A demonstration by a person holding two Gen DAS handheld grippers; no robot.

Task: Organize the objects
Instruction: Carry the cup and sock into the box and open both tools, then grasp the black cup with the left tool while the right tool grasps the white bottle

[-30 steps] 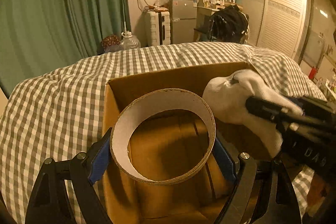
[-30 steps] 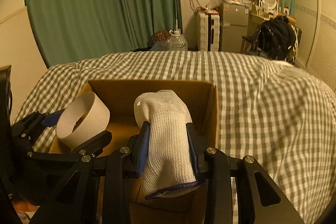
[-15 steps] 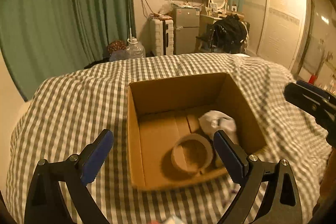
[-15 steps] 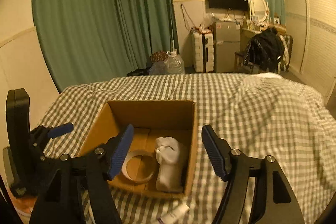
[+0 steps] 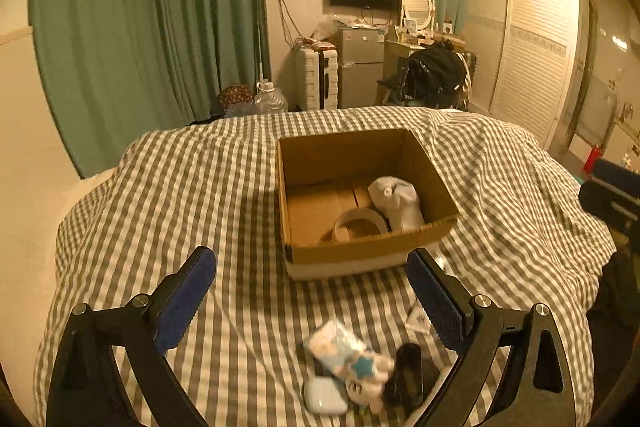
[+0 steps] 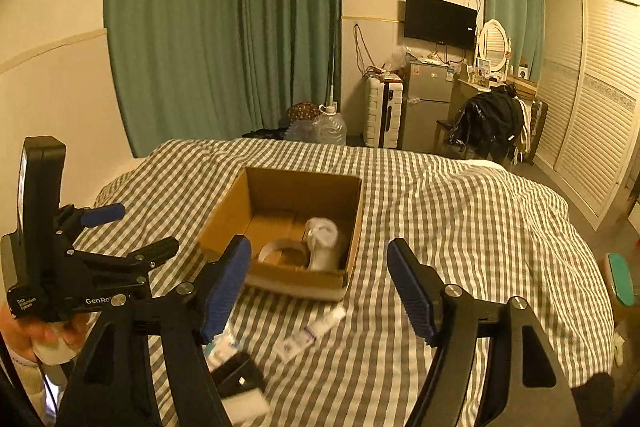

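Note:
An open cardboard box [image 5: 304,187] [image 6: 228,215] sits on the checked bed. Inside lie a cardboard tape ring [image 5: 360,225] [image 6: 280,251] and a white glove [image 5: 396,201] [image 6: 324,241]. My left gripper [image 5: 312,281] is open and empty, held back from the box's near side; it also shows in the right wrist view [image 6: 132,233]. My right gripper [image 6: 318,285] is open and empty above the bed in front of the box. On the bed near me lie a small tube [image 6: 320,325], a blue-and-white packet [image 5: 340,347], a white case [image 5: 324,395] and a black object [image 5: 406,373].
The checked bedspread [image 5: 180,195] covers the whole surface and falls off at the sides. Green curtains [image 6: 224,27], a fridge [image 6: 424,107], a white suitcase [image 6: 380,115] and a chair with dark clothes [image 6: 488,123] stand beyond the bed. A wardrobe [image 6: 592,99] is on the right.
Both grippers opened, dropping the tape ring and the glove into the box, then pulled back and up. The loose items on the near bed came into view.

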